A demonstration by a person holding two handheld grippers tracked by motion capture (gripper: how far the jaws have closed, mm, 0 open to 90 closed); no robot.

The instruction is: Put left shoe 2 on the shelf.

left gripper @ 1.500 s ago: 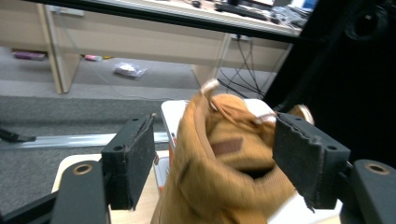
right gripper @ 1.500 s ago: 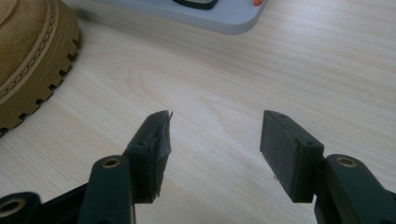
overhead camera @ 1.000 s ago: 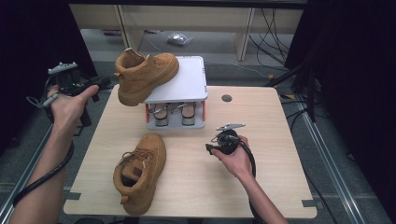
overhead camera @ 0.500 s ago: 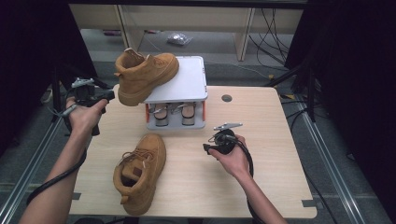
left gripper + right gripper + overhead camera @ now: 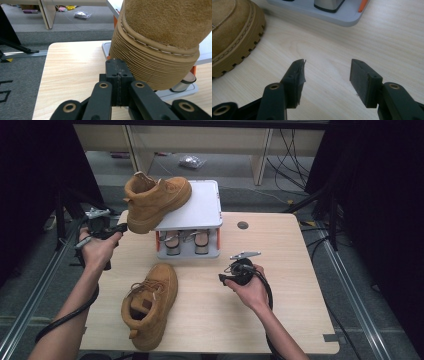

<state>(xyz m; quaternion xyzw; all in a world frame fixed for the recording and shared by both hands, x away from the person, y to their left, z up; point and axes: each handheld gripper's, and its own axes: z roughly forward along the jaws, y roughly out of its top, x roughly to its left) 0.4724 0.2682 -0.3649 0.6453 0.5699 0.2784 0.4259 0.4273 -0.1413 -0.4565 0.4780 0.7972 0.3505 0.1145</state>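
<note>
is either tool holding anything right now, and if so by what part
Neither holds anything. The left tool is shut on nothing, its tips just beside the sole of the boot on the stand. The right tool hangs open over bare table.

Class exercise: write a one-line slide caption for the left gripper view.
Left gripper, jaws closed together, right beside the ridged heel sole of a tan boot that overhangs a white rack on the wooden table.

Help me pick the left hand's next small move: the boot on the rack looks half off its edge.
Probably nudge the raised boot further onto the white rack. Its heel overhangs the rack's left edge, and the left tongs, jaws closed together, sit right at its ribbed sole. The right tongs are open over bare table.
</note>
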